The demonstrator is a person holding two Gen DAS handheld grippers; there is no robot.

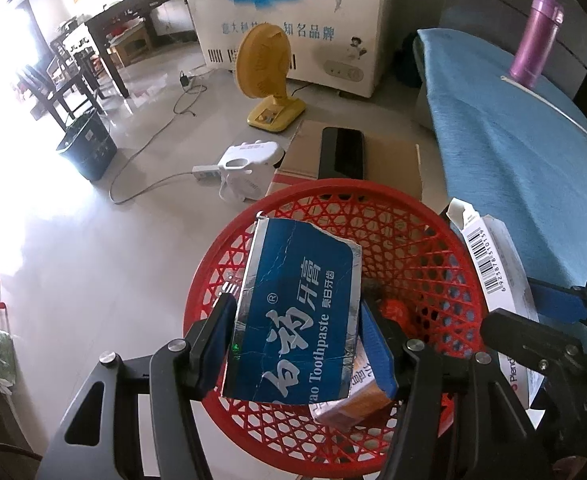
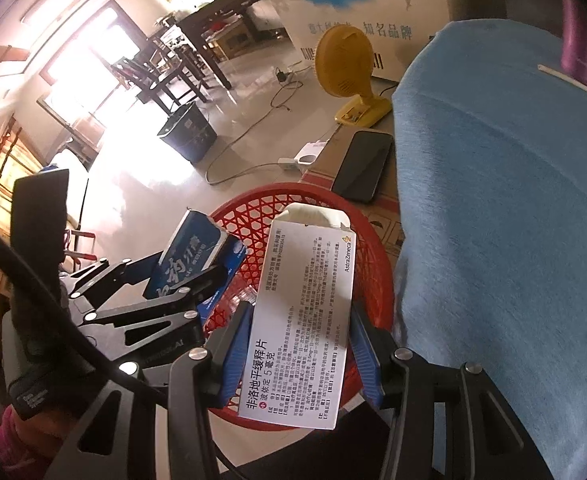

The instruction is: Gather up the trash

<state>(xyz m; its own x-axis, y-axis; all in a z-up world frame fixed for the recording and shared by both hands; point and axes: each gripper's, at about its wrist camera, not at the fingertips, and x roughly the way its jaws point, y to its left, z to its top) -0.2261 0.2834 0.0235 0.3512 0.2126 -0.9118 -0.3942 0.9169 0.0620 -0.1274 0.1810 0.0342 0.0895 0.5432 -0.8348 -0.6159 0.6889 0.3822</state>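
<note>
My left gripper (image 1: pixel 293 336) is shut on a crumpled blue toothpaste box (image 1: pixel 293 312) and holds it over a red mesh basket (image 1: pixel 433 240). The basket holds some trash, including an orange-brown box (image 1: pixel 357 400). My right gripper (image 2: pixel 297 336) is shut on a white medicine box (image 2: pixel 305 320), held over the same basket (image 2: pixel 249 220). The right gripper and its white box also show at the right of the left wrist view (image 1: pixel 501 276). The left gripper with the blue box shows at the left of the right wrist view (image 2: pixel 189 256).
A blue-covered table (image 1: pixel 513 152) with a purple flask (image 1: pixel 533 40) stands to the right. Behind the basket is a cardboard box (image 1: pixel 389 156) with a black phone (image 1: pixel 343 152) on it. A yellow fan (image 1: pixel 265 76), a white appliance, cables, and a dark bin (image 1: pixel 87 148) are on the floor.
</note>
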